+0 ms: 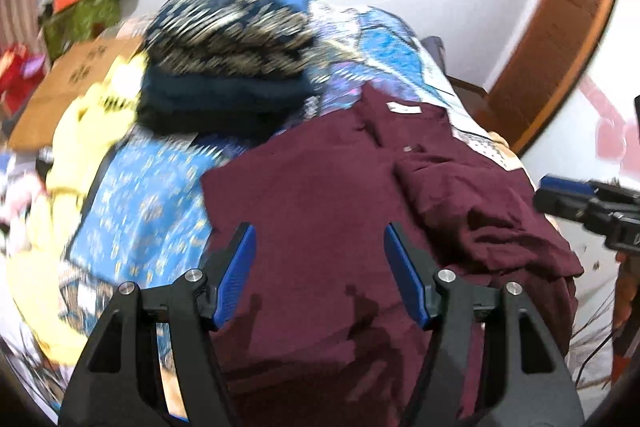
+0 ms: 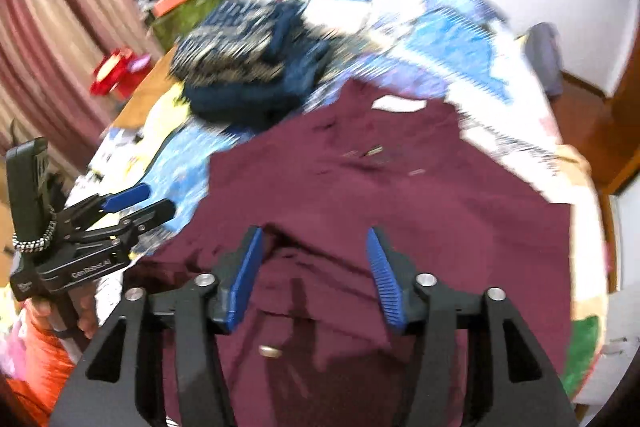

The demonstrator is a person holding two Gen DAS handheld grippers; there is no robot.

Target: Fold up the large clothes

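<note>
Maroon shirt (image 1: pixel 320 187) lies spread on the patterned blue bedsheet (image 1: pixel 152 195), collar at the far end, one sleeve folded over its right side. Left gripper (image 1: pixel 320 259) hangs above the near part, jaws apart, nothing held. Right gripper (image 2: pixel 316 267) also released, over the rumpled near edge. Stack of folded dark clothes (image 1: pixel 224 67) sits far left.

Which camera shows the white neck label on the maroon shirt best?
The left wrist view: the label is fairly sharp there on the maroon shirt. The right wrist view shows it only as a blurred white patch.
</note>
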